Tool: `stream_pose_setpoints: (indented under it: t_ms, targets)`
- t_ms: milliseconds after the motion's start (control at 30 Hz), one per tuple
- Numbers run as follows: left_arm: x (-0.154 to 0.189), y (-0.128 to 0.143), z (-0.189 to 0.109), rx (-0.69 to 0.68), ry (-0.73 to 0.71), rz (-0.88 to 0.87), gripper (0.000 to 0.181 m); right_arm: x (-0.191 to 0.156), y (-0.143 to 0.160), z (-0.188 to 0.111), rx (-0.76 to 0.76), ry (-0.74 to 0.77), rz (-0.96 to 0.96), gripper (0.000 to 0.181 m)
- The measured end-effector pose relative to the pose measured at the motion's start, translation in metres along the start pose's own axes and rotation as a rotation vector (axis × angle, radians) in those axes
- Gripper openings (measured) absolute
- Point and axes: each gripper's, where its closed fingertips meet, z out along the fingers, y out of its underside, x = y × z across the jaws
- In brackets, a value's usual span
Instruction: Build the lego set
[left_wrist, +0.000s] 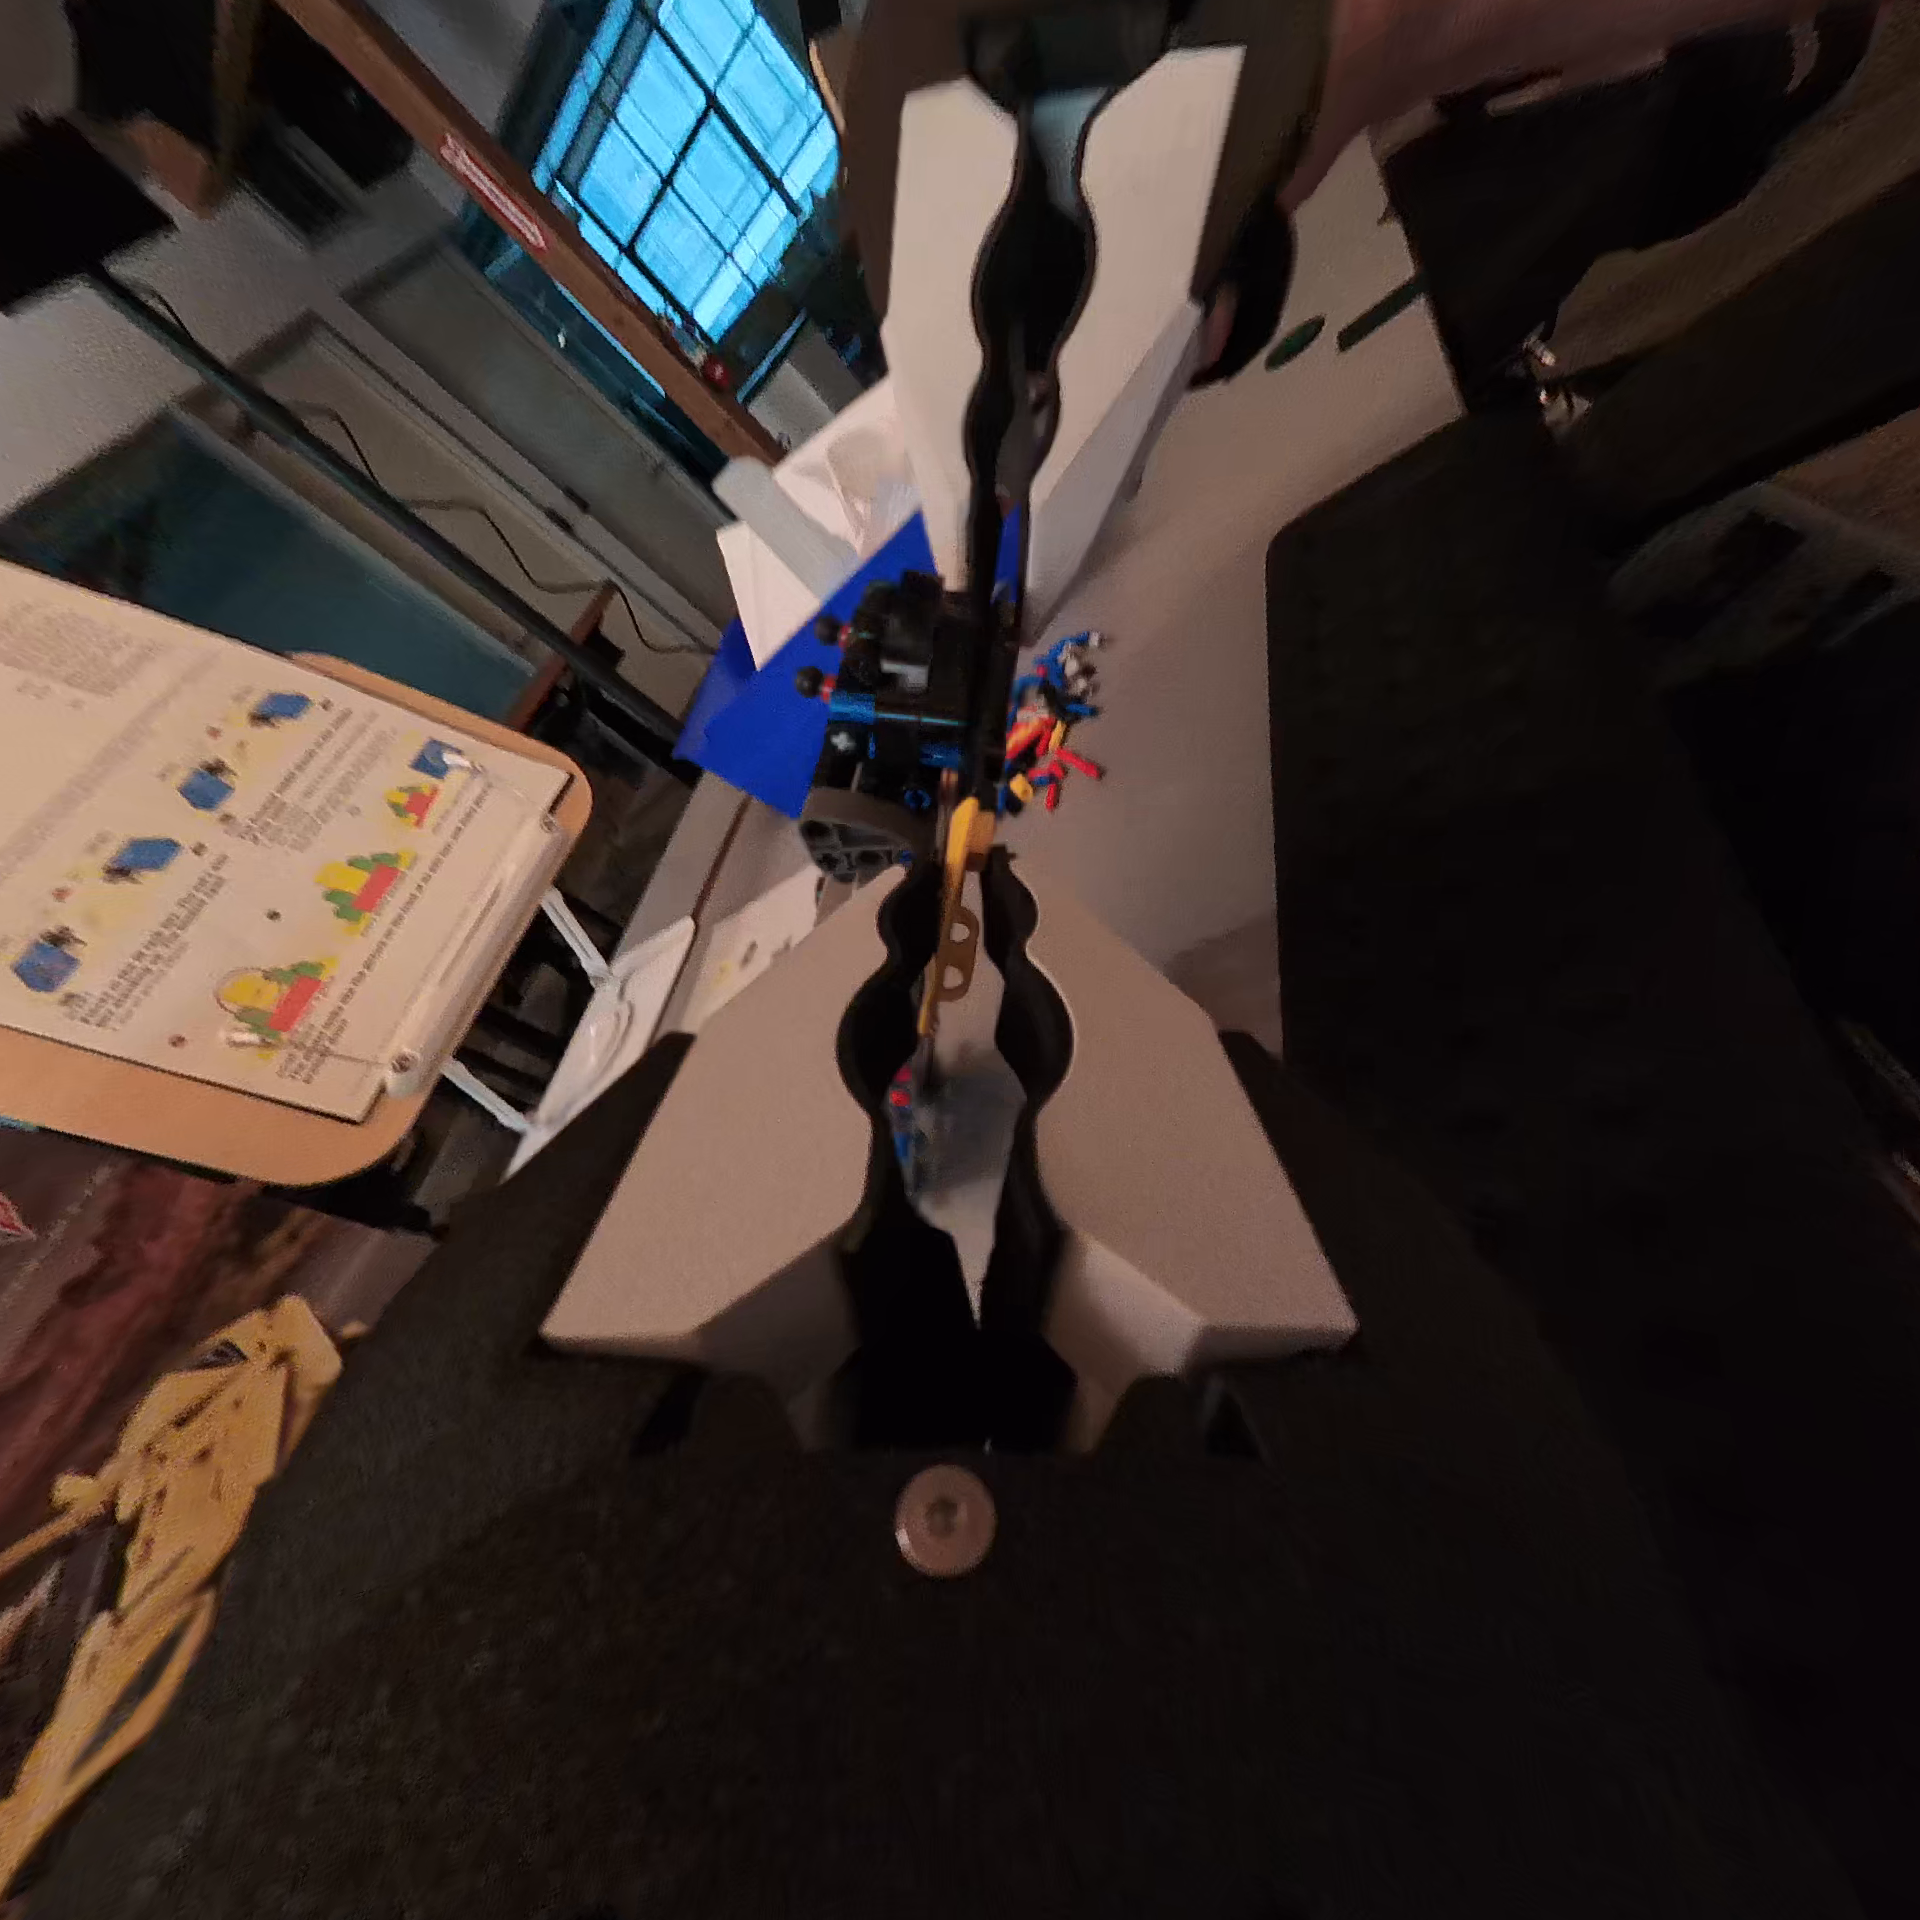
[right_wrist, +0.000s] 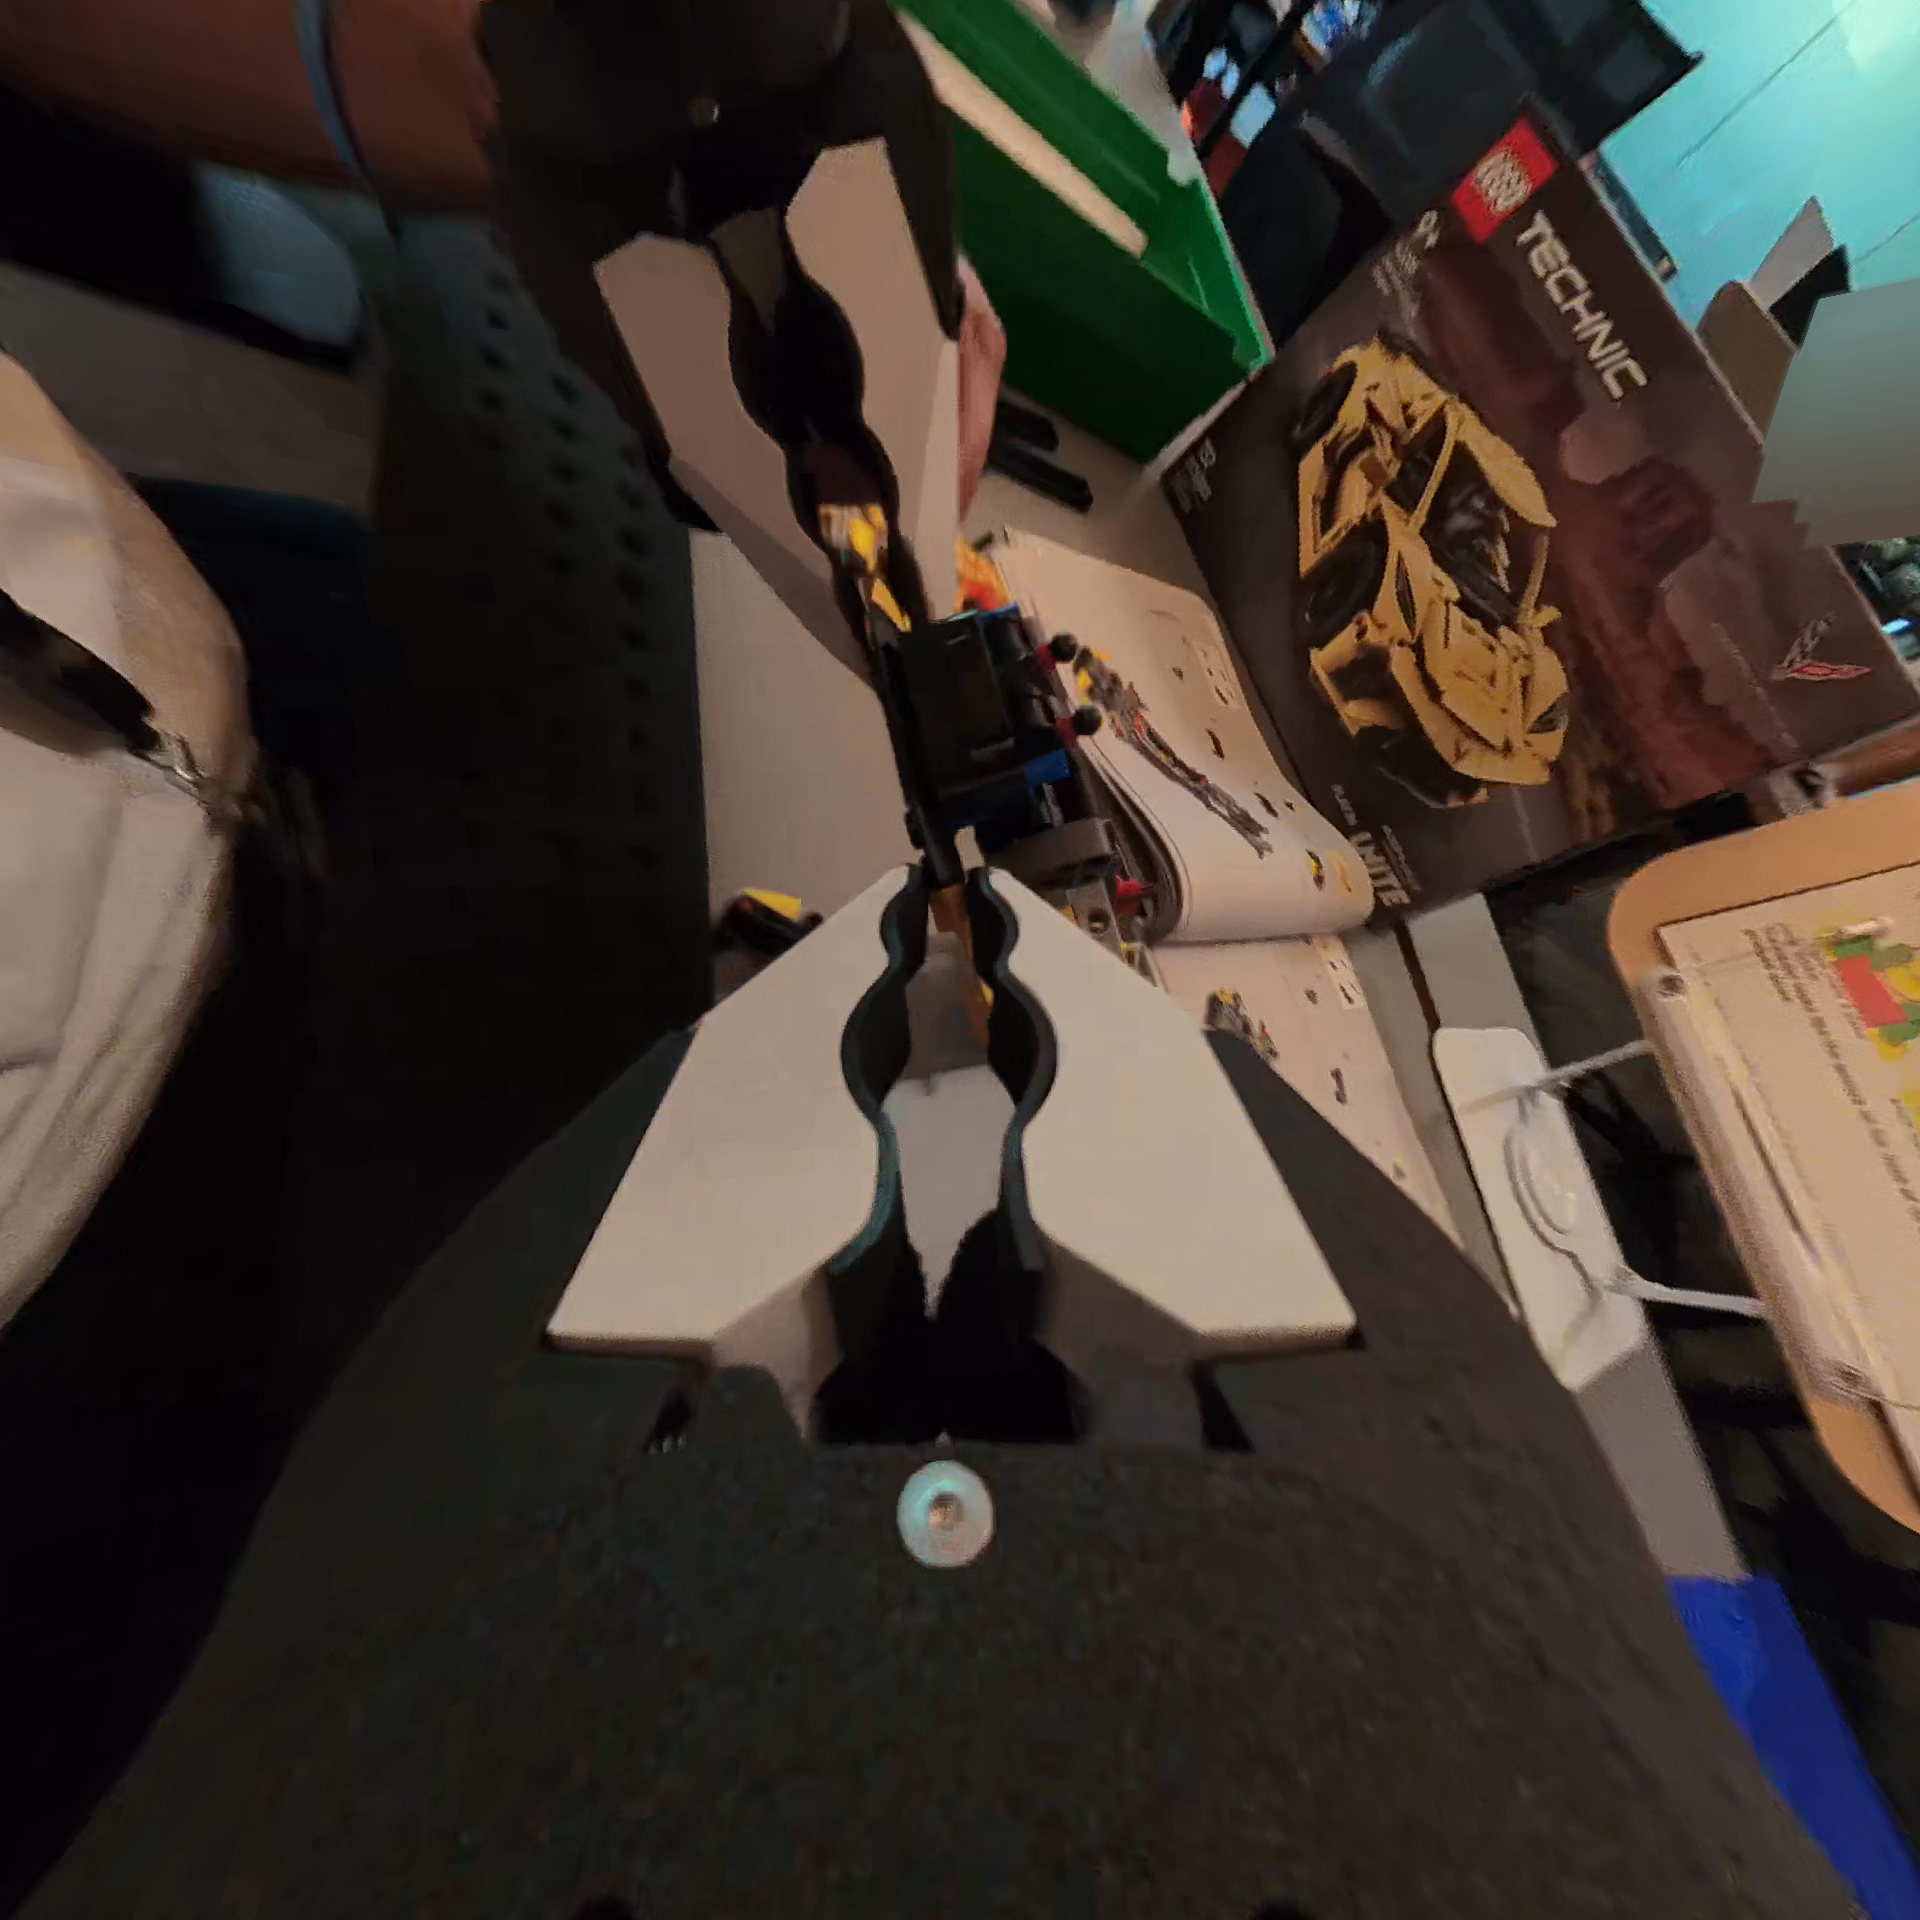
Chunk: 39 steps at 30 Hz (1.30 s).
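A black and blue lego assembly (left_wrist: 894, 675) hangs in the air between my two grippers, which face each other. It also shows in the right wrist view (right_wrist: 977, 717). My left gripper (left_wrist: 951, 878) is shut on a yellow holed beam (left_wrist: 961, 925) that sticks out of the assembly's near end. My right gripper (right_wrist: 945, 894) is shut on the assembly's other end, where a thin black and yellow part (right_wrist: 961, 935) sits between its fingers. Each gripper shows from the front in the other's view: the right gripper (left_wrist: 987, 582) and the left gripper (right_wrist: 868, 540).
Loose red, blue and yellow pins (left_wrist: 1049, 717) lie on the grey table (left_wrist: 1174, 831) beside a blue tray (left_wrist: 779, 727). An open instruction booklet (right_wrist: 1195, 748), the lego box (right_wrist: 1507, 582) and a green bin (right_wrist: 1091, 239) stand nearby. A wooden board with a printed sheet (left_wrist: 260, 852) sits off the table's edge. The left gripper's tips are roughly 6 cm from the right gripper's.
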Motion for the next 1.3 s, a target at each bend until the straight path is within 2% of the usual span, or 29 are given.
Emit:
stream_pose_setpoints:
  t_ms: [133,233,300,367,500,600,733,867,1100,1167,1300]
  targets:
    - [0.003,0.044,0.006,-0.138,0.055,-0.075,0.016,-0.008,0.024,0.025,-0.224,0.095,-0.076,0.007]
    - [0.011,0.074,-0.003,-0.233,0.146,-0.184,0.022,-0.023,0.025,0.049,-0.234,0.117,-0.061,0.007]
    - [0.02,0.087,-0.018,-0.278,0.236,-0.341,0.039,-0.033,0.018,0.066,-0.202,0.121,-0.04,0.008]
    - [0.019,0.092,-0.036,-0.28,0.258,-0.512,0.045,-0.04,0.015,0.085,-0.201,0.126,0.0,0.008]
    - [0.009,0.089,-0.058,-0.243,0.173,-0.737,0.052,-0.055,0.007,0.122,-0.2,0.09,-0.011,0.009]
    - [0.012,0.1,-0.063,-0.319,0.116,-0.842,0.057,-0.067,0.007,0.149,-0.25,0.018,-0.041,0.01]
    - [0.016,0.128,-0.069,-0.474,0.048,-0.94,0.062,-0.079,0.01,0.172,-0.315,-0.069,-0.067,0.01]
    - [0.02,0.137,-0.067,-0.51,0.067,-1.003,0.058,-0.079,0.008,0.179,-0.331,-0.117,-0.041,0.011]
    - [0.023,0.145,-0.057,-0.563,0.061,-0.9,0.054,-0.081,0.014,0.177,-0.327,-0.163,0.076,0.011]
    - [0.026,0.146,-0.054,-0.58,0.065,-0.847,0.045,-0.083,0.011,0.172,-0.293,-0.189,0.129,0.009]
    - [0.029,0.142,-0.047,-0.578,0.08,-0.809,0.044,-0.085,-0.002,0.154,-0.191,-0.282,0.295,0.023]
